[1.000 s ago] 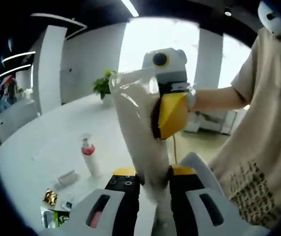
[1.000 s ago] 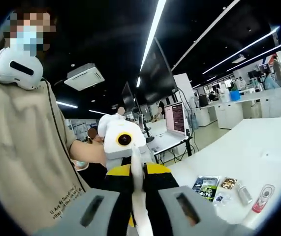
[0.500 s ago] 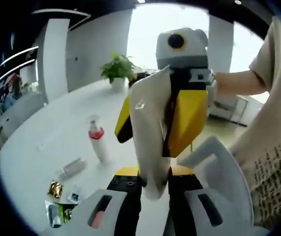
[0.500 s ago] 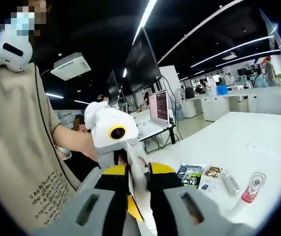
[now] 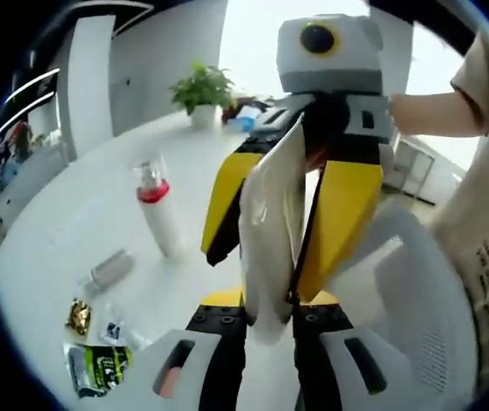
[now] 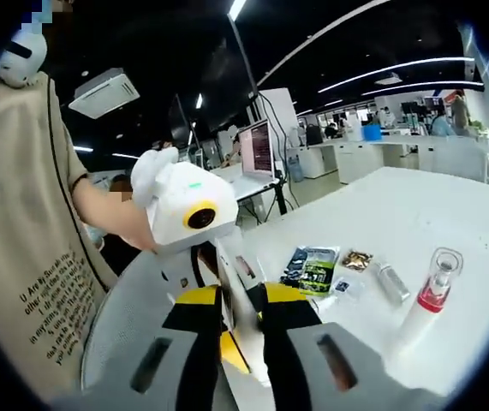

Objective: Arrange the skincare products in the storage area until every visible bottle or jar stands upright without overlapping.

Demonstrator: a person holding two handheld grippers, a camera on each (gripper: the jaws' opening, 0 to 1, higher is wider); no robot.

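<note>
Both grippers have dropped toward the counter: left gripper and right gripper each clench the white pouch (held aloft), which next wants setting upright beside the pump bottle.

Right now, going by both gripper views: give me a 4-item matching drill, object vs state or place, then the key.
Things:
1. pump bottle
2. translucent pouch
3. small silver tube
4. green sachet

States:
A. lying on its side on the white table
B. flat on the table, at the end of the row farthest from the pump bottle
C. standing upright, red collar under a clear cap
D. pinched between the left gripper and the right gripper, off the table

Pairs: 1-C, 2-D, 3-A, 4-B
</note>
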